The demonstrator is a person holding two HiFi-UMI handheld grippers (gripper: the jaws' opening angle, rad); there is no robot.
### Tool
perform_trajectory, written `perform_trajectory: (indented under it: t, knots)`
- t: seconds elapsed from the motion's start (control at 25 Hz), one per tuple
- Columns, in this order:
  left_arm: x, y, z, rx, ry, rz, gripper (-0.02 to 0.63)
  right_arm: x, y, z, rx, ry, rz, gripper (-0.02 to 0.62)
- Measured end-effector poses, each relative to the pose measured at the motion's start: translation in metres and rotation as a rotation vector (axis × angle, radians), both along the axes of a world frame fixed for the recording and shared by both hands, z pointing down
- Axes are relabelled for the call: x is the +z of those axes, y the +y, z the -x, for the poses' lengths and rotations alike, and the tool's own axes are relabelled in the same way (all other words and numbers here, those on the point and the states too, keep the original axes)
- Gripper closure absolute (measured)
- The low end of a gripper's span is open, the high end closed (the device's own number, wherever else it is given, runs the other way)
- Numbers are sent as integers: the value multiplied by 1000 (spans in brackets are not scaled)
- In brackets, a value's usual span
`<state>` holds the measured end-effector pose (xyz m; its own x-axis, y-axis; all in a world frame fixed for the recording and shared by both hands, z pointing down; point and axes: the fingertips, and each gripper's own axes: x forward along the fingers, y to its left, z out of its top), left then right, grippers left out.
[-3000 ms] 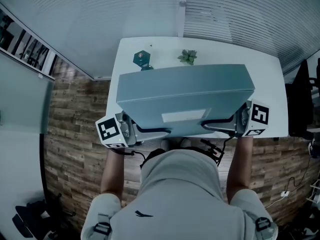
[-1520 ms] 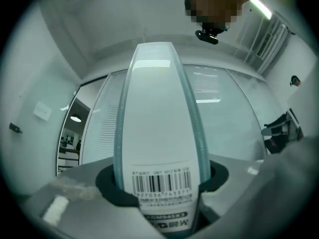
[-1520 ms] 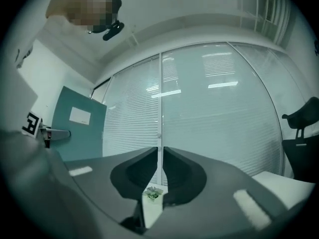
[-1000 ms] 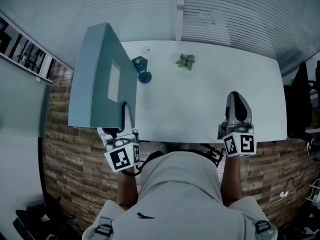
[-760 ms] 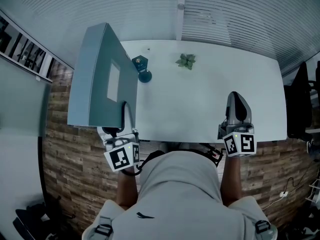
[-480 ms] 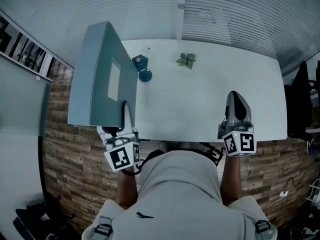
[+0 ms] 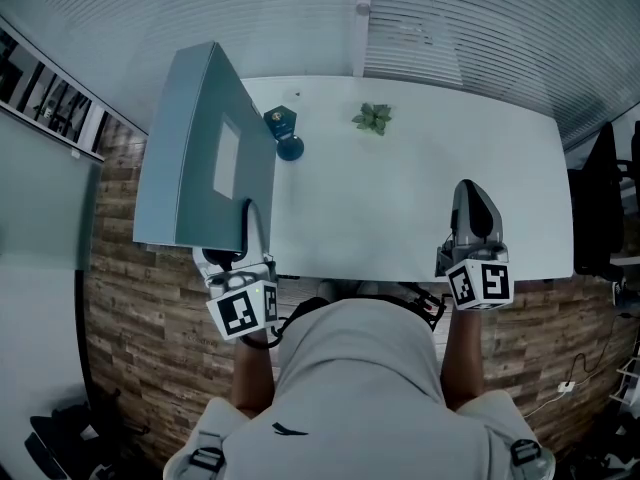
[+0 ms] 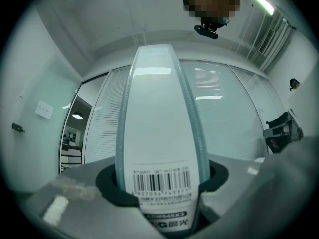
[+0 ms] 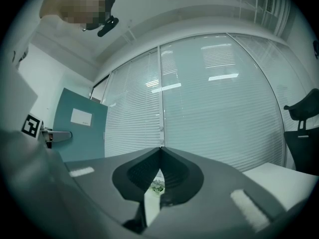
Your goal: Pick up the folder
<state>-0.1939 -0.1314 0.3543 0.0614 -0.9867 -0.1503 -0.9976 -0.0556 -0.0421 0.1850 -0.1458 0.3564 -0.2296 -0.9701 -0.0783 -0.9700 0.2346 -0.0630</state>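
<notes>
The blue-grey folder (image 7: pixel 200 158), a thick box file with a white label, stands on end off the table's left edge. My left gripper (image 7: pixel 228 240) is shut on its lower end; one finger (image 7: pixel 250 226) lies along the labelled face and the other is hidden behind it. In the left gripper view the folder's spine (image 8: pixel 159 133) with a barcode label fills the gap between the jaws. My right gripper (image 7: pixel 472 200) hovers over the table's front right, shut and empty. From the right gripper view (image 9: pixel 160 152) the folder (image 9: pixel 75 128) shows at the far left.
A white table (image 7: pixel 400 208) holds a small blue object (image 7: pixel 284 133) beside the folder and a small green plant (image 7: pixel 373 119) near the back edge. A window wall with blinds lies behind. A dark office chair (image 7: pixel 605 198) stands at the right.
Three seconds ago both grippers held the folder flat in front of me. Now the left alone holds it on end at the left, and the right has let go. Nothing moved in the last second.
</notes>
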Motion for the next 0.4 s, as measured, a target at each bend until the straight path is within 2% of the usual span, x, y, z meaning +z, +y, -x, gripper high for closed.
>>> perform_trajectory:
  t: [0.4]
  knots:
    - [0,2,0,-2,1,2,302,6,0,2,-18,-7,24,597]
